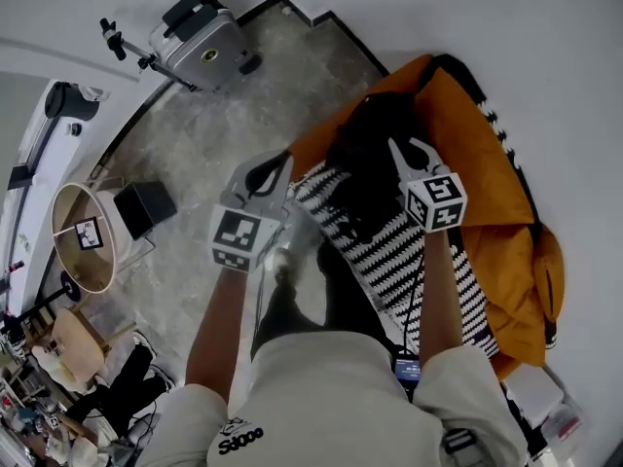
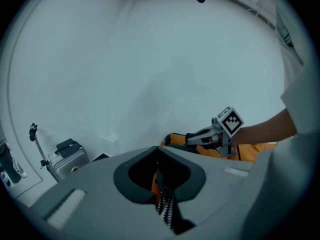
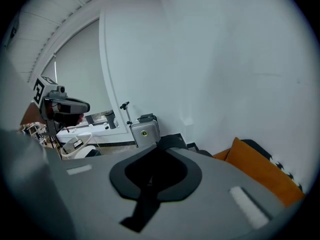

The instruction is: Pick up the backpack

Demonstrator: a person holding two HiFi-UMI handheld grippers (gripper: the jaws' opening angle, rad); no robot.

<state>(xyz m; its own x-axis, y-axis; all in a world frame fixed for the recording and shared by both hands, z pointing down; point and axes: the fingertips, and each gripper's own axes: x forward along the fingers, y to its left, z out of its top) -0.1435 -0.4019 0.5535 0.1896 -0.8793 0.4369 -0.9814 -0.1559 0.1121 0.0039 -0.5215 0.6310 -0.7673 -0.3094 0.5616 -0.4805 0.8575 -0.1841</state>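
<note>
The backpack (image 1: 387,253), black on top with a black-and-white zigzag pattern, hangs between my two grippers in front of my body, above an orange cushion seat (image 1: 487,178). My left gripper (image 1: 266,171) is shut on a strip of the zigzag fabric (image 2: 165,207) at the pack's left side. On the pack's upper right, my right gripper (image 1: 409,150) is shut on a black strap (image 3: 144,205). Each gripper shows in the other's view: the right gripper (image 2: 196,137) over the orange seat, the left gripper (image 3: 74,105) at the left edge.
A silver hard-shell suitcase (image 1: 201,39) stands by the white wall at the upper left. A round tan basket (image 1: 82,237) and a black box (image 1: 145,208) sit on the grey stone floor to my left. Clutter fills the bottom-left corner.
</note>
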